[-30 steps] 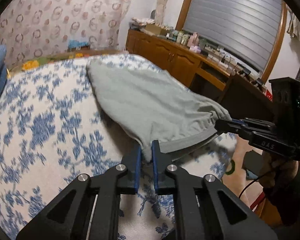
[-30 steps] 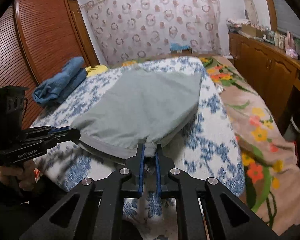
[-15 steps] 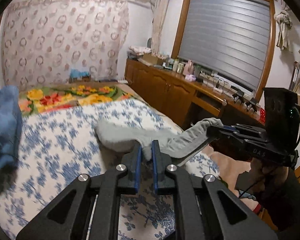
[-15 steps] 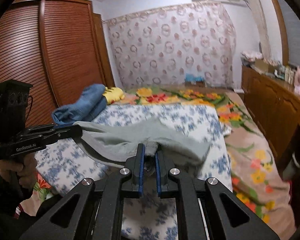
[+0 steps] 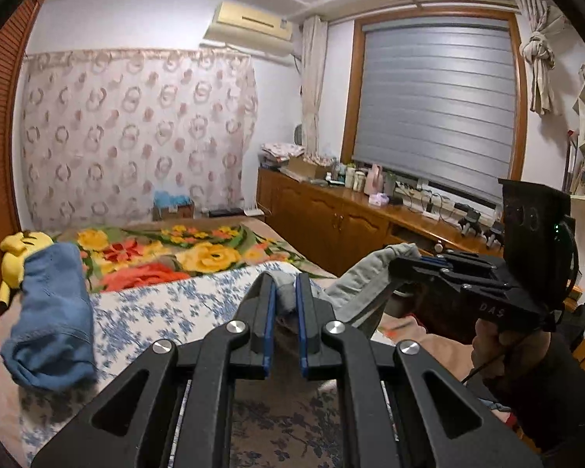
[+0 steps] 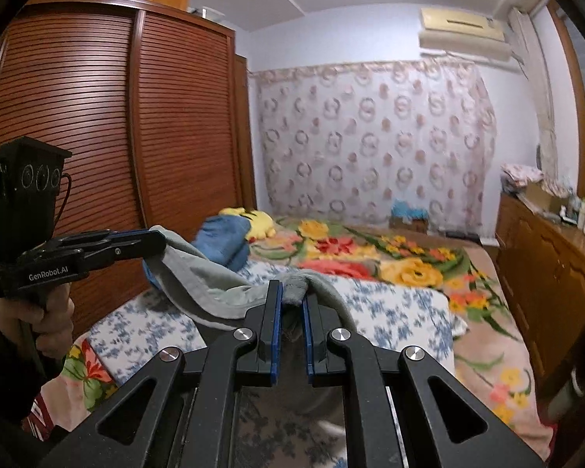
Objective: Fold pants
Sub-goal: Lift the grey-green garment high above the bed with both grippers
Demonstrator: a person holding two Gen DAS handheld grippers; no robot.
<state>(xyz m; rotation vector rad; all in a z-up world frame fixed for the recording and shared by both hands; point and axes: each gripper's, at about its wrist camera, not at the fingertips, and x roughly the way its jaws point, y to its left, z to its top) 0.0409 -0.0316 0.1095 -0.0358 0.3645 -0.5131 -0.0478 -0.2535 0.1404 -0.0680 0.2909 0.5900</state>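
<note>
While the left gripper (image 5: 284, 292) clamps a bunched fold of the grey pants (image 5: 355, 288) between its blue-lined fingers (image 5: 270, 312), the right gripper (image 6: 292, 300) pinches another part of the same waistband edge, so the garment hangs as a sagging strip of cloth strung between the two tools. Seen from the left wrist, the right gripper (image 5: 394, 269) reaches in from the right side with a hand (image 5: 499, 347) wrapped round its grip, and grey fabric bulges out past its tip. Seen from the right wrist, the left gripper (image 6: 156, 241) comes in from the left, a hand (image 6: 46, 312) below it, with the pants (image 6: 214, 284) draping down from its closed tip toward the near fingers. Both pairs of jaws are closed tight on the cloth. Below the pants lies the blue-and-white floral sheet (image 5: 163, 312) that covers the near part of the bed. Beyond the pants, farther up the bed, a blanket (image 6: 401, 257) with large yellow and red flowers is spread out. Left of the pants, on the bed, sits a crumpled blue garment (image 5: 54, 319), with a yellow plush toy (image 5: 19, 253) just behind it. Right of the pants and beside the bed runs a wooden cabinet (image 5: 331, 218) cluttered with small items, under a window with a closed grey blind (image 5: 436, 113). Left of the pants in the right wrist view stands a slatted wooden wardrobe (image 6: 117, 117), and a patterned curtain (image 6: 370, 140) hangs on the far wall.
</note>
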